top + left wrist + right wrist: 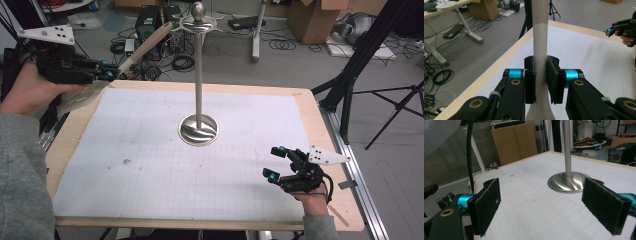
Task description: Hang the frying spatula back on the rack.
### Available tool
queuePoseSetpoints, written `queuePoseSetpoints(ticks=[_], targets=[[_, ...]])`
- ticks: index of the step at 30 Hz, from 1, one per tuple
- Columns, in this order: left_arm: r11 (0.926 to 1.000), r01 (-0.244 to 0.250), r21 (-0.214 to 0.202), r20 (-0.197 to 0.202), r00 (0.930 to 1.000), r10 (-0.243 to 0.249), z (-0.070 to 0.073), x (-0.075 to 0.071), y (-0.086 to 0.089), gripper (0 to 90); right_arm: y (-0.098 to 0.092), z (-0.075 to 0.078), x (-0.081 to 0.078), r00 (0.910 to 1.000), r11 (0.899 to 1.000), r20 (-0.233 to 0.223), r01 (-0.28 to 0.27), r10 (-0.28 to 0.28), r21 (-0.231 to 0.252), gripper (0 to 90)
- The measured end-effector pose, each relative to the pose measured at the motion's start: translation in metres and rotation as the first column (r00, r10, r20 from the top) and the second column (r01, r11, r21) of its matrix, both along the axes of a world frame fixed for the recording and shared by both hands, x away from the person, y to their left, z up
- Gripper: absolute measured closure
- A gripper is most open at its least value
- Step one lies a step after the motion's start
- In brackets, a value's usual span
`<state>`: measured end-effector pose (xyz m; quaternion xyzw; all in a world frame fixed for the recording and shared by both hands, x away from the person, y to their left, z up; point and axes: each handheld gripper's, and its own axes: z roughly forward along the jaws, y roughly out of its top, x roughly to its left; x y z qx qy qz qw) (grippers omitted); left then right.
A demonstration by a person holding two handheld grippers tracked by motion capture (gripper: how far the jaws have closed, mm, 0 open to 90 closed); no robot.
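A tall silver stand (199,75) rises from a round base (199,130) at the middle of the table, with a ball and small hooks at its top (198,17). My left gripper (107,70), held above the table's far left corner, is shut on a long beige utensil handle (147,45) that slants up toward the stand's top. Whether its tip touches the stand I cannot tell. In the left gripper view both pads (555,77) press on the handle (540,37). My right gripper (275,162) rests open near the front right, facing the stand's base (567,181).
A white gridded mat (150,170) covers the wooden table (325,150). Black tripod legs (360,60) stand off the right edge. Cables, black boxes and cardboard boxes (310,20) lie on the floor beyond the far edge.
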<state>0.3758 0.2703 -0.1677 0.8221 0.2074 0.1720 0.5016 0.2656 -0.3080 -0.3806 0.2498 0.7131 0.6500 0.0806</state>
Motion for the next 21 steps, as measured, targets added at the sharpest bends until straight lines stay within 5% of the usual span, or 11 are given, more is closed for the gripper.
queuePoseSetpoints(ticks=[21], targets=[[0.9994, 0.027, -0.019, 0.015, 0.9995, -0.027, -0.0003, -0.0077, -0.0012, 77.7, 0.0013, -0.0003, 0.0001, 1.0000, 1.000, 0.007, -0.005, 0.005, -0.007, 14.3]])
